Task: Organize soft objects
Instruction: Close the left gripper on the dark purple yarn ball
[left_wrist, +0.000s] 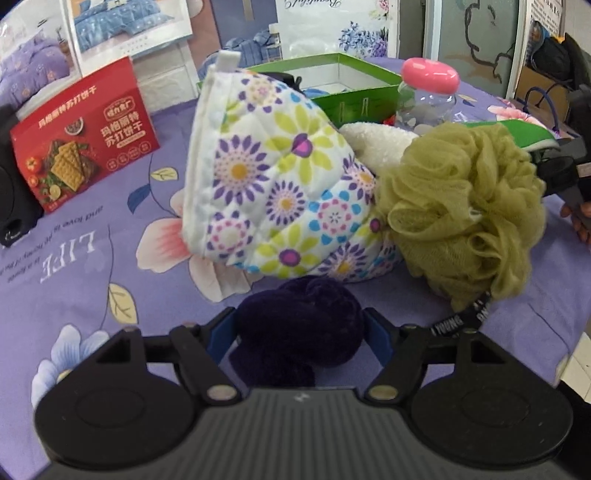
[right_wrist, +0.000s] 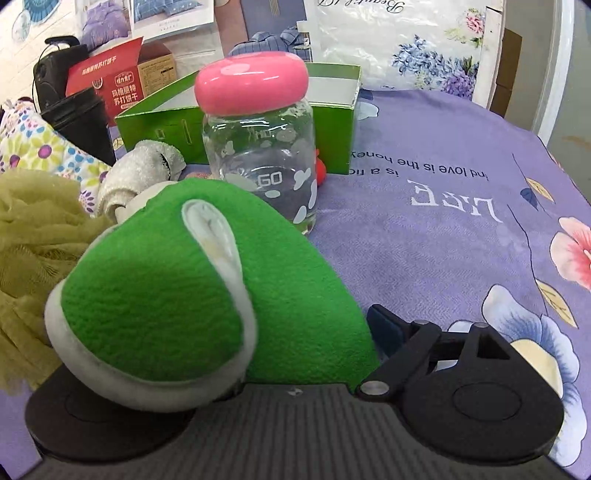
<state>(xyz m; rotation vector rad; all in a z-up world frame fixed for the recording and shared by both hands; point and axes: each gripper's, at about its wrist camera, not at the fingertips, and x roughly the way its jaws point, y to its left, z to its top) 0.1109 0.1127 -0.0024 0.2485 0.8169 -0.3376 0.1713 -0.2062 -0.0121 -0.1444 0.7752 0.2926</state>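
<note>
Dark purple velvet scrunchie (left_wrist: 295, 332) sits nearest the left wrist lens, low centre of that frame, right between the left gripper (left_wrist: 299, 332) fingers (left_wrist: 221, 336). Blue pads flank it on both sides and look to touch its edges; fingers stand well apart, and I judge them closed on it, a wide soft grip. It rests on, or just above, the purple floral bedspread (left_wrist: 92, 258); which one is hard to say.

Right wrist view: green plush slipper (right_wrist: 177, 295) fills the lower left, lying in the right gripper (right_wrist: 258, 339). Only the right-hand finger (right_wrist: 388, 328) shows, at the slipper's flank; the other is hidden under the plush. Fingers spread wide, contact unclear, so hold cannot be confirmed. Slipper's long axis runs from lower left up toward frame centre, toward the glass jar (right_wrist: 262, 158) with pink lid.

Likely target, the open green box (left_wrist: 332, 85), lies in the upper centre of the left view, behind the floral quilted mitt (left_wrist: 266, 177) and the olive mesh bath pouf (left_wrist: 465, 210). The right hand, at the right edge of that view, looks nearer the box.
</note>
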